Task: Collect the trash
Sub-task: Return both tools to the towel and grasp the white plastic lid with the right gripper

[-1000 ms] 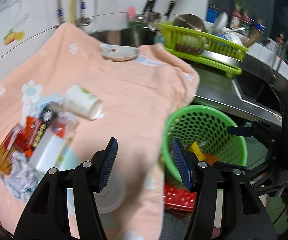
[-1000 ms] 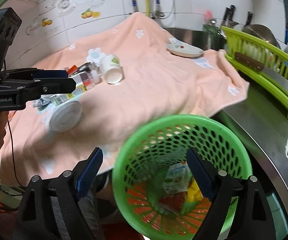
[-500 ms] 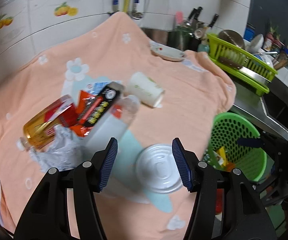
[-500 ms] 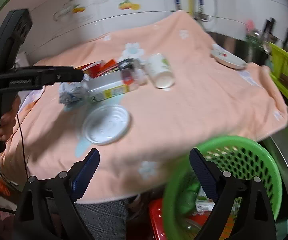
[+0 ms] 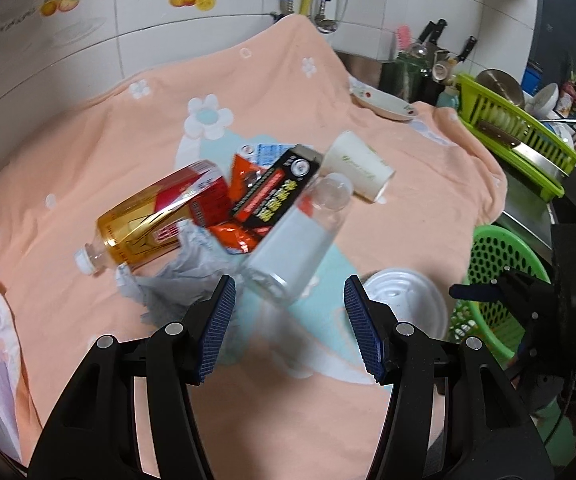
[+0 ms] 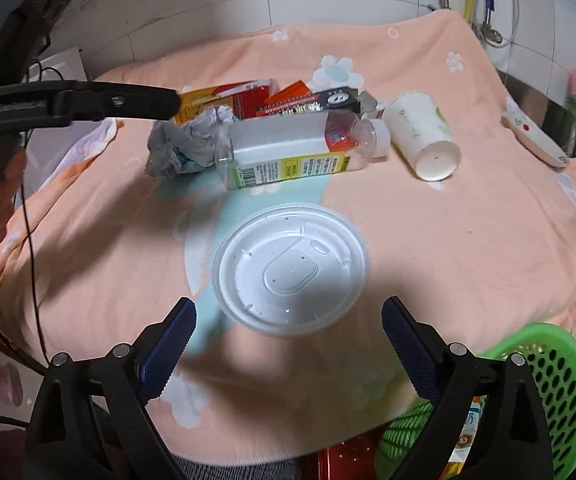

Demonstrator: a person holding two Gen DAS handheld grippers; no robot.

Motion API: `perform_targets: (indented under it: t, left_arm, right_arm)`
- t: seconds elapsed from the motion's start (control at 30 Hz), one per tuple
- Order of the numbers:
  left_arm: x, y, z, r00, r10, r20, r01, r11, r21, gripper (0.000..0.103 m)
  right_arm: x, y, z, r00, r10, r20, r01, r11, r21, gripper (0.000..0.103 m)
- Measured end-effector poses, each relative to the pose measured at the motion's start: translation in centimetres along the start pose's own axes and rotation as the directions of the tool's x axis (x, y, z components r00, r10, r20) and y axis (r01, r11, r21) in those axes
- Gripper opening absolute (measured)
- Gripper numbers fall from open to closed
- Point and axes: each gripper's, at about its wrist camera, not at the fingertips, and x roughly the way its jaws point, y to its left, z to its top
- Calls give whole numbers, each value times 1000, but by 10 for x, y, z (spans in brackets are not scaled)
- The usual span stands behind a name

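**Mia:** Look, both grabbers are wide open and holding nothing. The right gripper hangs just over the flat white lid. The lid sits right in front of it, between its two blue fingers.

**Ben:** That lid looks very light and thin. I think it will bend if you squeeze it hard. It lies flat on the peach towel, so there is no side to pinch. I would slide one finger under its rim, at the near edge, and pinch there.

**Mia:** And the left gripper?

**Ben:** It points at the pile. The clear bottle lies on its side just ahead of it, right in the middle. It looks empty, so light, but round and slippery. Grab it across the fat middle, not the cap end.

**Mia:** What about the crumpled paper?

**Ben:** Soft and squishy, ahead and a bit left of that grabber. Easy, pinch anywhere. The tea bottle past it has drink inside, so I guess it is heavier.

**Mia:** The paper cup is farther off, to the right. It may squash.

**Ben:** The green basket waits low down, right of the right grabber, off the towel edge.
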Motion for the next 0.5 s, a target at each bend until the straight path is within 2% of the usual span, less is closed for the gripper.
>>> perform_targets:
  t: [0.17, 0.5]
  left_arm:
    - [6, 9, -3, 1000, -4, -12, 4, 1000, -7, 57]
    - [20, 2, 4, 1000, -15, -26, 16, 1000, 26, 57]
  right_arm:
    - [16, -2, 4, 1000, 3, -25, -3, 1000, 3, 92]
    - [33, -1, 9, 999, 7, -52, -8, 1000, -26, 94]
